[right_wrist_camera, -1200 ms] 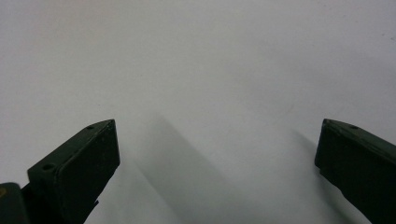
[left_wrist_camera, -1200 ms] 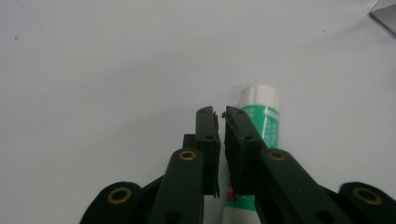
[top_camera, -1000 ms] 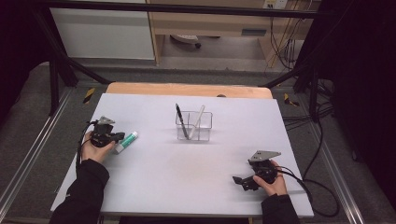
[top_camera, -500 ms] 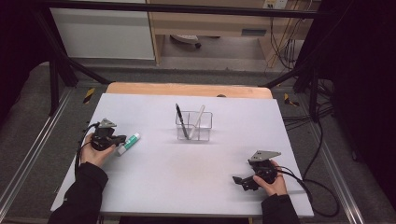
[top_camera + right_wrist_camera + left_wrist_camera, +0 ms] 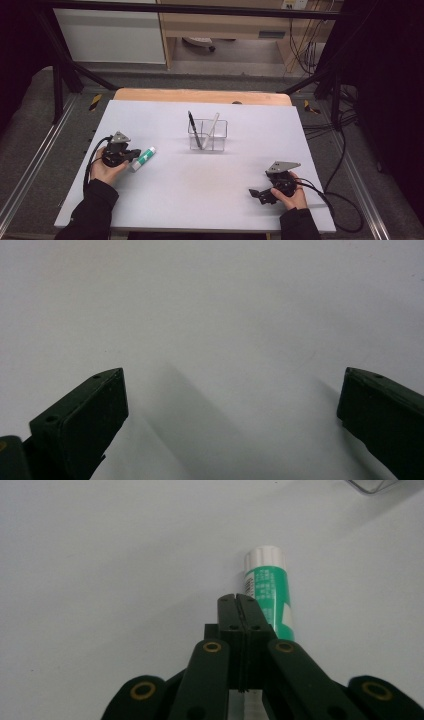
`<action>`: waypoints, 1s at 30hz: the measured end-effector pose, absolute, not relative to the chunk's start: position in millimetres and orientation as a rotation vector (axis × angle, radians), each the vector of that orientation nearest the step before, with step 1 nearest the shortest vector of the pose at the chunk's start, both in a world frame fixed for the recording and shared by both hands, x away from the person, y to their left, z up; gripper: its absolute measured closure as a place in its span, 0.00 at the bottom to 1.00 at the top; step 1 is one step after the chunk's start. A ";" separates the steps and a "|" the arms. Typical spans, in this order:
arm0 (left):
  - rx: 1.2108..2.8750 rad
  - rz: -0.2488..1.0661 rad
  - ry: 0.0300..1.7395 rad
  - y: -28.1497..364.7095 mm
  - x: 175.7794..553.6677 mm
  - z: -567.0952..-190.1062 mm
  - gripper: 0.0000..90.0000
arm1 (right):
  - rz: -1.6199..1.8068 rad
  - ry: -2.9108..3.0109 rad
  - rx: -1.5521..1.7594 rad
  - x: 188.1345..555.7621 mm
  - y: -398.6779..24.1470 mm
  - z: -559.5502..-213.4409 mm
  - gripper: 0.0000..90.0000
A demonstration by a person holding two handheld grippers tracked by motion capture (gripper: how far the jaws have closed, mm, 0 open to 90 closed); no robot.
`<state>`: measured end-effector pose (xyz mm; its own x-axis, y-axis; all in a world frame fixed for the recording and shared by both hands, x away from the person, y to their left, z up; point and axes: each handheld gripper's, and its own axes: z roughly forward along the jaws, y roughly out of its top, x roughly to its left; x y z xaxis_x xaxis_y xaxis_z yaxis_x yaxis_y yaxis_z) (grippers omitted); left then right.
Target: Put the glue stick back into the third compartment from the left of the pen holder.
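A: Glue stick [image 5: 143, 158] lies flat on the counter [image 5: 200, 200], just beside the left tongs [image 5: 238, 600], which are together, empty.
B: Likely nudging it. Right tongs [image 5: 232, 395] apart, idle, resting near the front edge.

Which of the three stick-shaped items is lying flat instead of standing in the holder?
The green glue stick with the white cap, flat on the table beside the left tongs. The black pen and white pen lean upright in the clear plastic holder.

The glue stick [image 5: 270, 597] carries small white print on its green label, too fine to read; nothing else bears legible text, numbers or signs.
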<state>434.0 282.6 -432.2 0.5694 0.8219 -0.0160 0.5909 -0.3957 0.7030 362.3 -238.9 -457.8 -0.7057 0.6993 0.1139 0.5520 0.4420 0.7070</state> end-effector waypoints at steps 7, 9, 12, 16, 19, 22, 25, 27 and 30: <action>2.138 0.431 1.104 275.4 426.8 -434.1 0.99 | 1.114 2.496 1.098 362.4 -238.7 -458.0 0.01; 2.139 0.429 1.095 273.2 425.2 -433.9 0.99 | 1.114 2.497 1.098 362.2 -238.7 -458.0 0.01; 2.137 0.427 1.078 269.3 422.4 -432.6 0.99 | 1.113 2.496 1.098 362.3 -238.9 -457.9 0.01; 2.139 0.422 1.055 264.2 418.9 -431.7 0.99 | 1.113 2.495 1.095 362.4 -238.6 -458.4 0.01; 2.143 0.421 1.046 261.6 417.6 -432.3 0.99 | 1.115 2.496 1.096 362.3 -238.7 -458.0 0.01; 2.153 0.419 1.039 260.3 416.8 -432.6 0.99 | 1.114 2.497 1.100 362.2 -238.5 -458.2 0.01; 2.147 0.422 1.038 260.5 415.2 -431.2 0.98 | 1.112 2.497 1.093 362.7 -238.8 -458.4 0.01; 2.150 0.429 1.030 261.9 413.6 -428.6 0.95 | 1.113 2.497 1.093 362.7 -238.7 -458.4 0.01; 2.136 0.442 1.029 264.6 410.3 -423.3 0.88 | 1.114 2.496 1.095 362.4 -238.6 -458.4 0.01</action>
